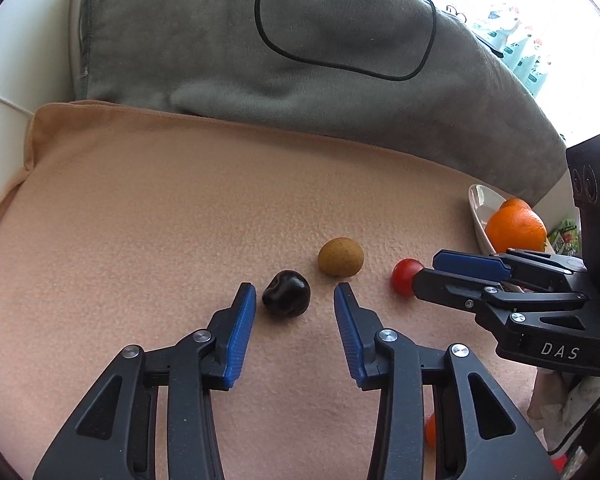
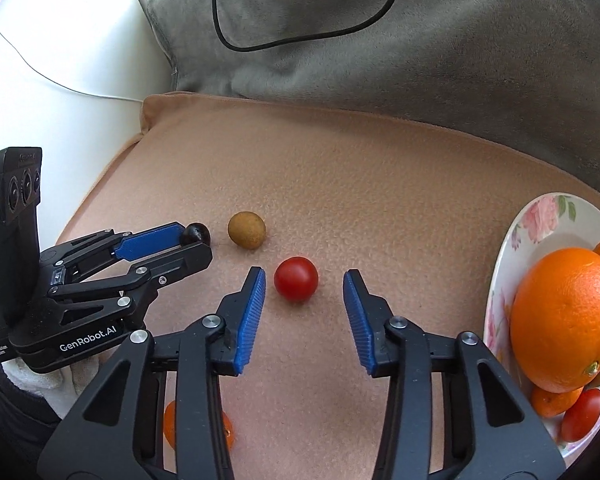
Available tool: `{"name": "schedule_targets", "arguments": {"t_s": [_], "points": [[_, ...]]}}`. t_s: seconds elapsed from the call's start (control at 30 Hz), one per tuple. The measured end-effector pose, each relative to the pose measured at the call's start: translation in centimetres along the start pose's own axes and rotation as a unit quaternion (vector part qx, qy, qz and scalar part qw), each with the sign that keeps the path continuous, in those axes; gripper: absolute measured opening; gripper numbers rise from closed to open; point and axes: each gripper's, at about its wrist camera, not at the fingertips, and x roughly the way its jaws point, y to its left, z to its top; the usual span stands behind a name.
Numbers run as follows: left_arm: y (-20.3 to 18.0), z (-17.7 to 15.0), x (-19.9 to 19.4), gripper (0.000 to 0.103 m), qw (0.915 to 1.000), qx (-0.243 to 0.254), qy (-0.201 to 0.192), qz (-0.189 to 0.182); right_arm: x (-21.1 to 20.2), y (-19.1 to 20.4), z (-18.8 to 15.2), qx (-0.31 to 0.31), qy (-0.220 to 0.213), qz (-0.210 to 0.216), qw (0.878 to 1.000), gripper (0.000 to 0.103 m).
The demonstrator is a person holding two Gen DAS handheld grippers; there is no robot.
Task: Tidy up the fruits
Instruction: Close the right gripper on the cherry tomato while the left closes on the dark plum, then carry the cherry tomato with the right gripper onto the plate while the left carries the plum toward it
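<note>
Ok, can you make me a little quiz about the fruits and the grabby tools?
1. True or false: the left tool is squeezing the dark cherry.
2. Which fruit sits between the right tool's open fingers? A) brown fruit B) red tomato C) big orange
3. Fill in: the big orange rests on the flowery ____.

Key: 1 false, it is open with the cherry between its fingers. 2 B. 3 plate.
</note>
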Motion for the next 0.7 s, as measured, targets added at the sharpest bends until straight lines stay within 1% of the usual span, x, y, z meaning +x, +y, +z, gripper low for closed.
{"name": "schedule_targets", "arguments": {"t_s": [0.07,0.13,0.23,0.3,0.4,0.43,0.47,0.5,0.7], "points": [[0.0,0.0,0.2,0.036,1.0000,0.001,0.002,0.002,0.4,0.1,0.1,-0.001,0.002,-0.001,1.000,0.041],[-0.1,0.0,0.4,0.036,1.0000,0.000,0.004,0.002,0.8,0.3,0.2,-0.004,0.005,-0.002,1.000,0.040],[-0.1,0.1,0.5,0.031,1.0000,-0.002,0.005,0.003,1.3,0.5,0.3,-0.011,0.012,-0.008,1.000,0.036],[0.0,0.1,0.6,0.030,1.0000,-0.004,0.006,0.002,1.7,0.6,0.3,-0.014,0.016,-0.009,1.000,0.035],[0.1,0.5,0.8,0.026,1.0000,-0.005,0.006,0.003,2.0,0.4,0.4,-0.014,0.017,-0.011,1.000,0.033],[0.1,0.5,0.9,0.024,1.0000,-0.005,0.005,0.004,2.0,0.4,0.5,-0.013,0.017,-0.011,1.000,0.030],[0.1,0.5,0.9,0.024,1.0000,-0.005,0.005,0.004,2.0,0.4,0.5,-0.012,0.016,-0.010,1.000,0.027],[0.0,0.5,0.9,0.024,1.0000,-0.005,0.004,0.004,2.0,0.4,0.5,-0.012,0.016,-0.008,1.000,0.026],[0.0,0.3,0.8,0.023,1.0000,-0.003,0.001,0.005,1.8,0.7,0.4,-0.024,0.011,-0.018,0.999,0.026]]}}
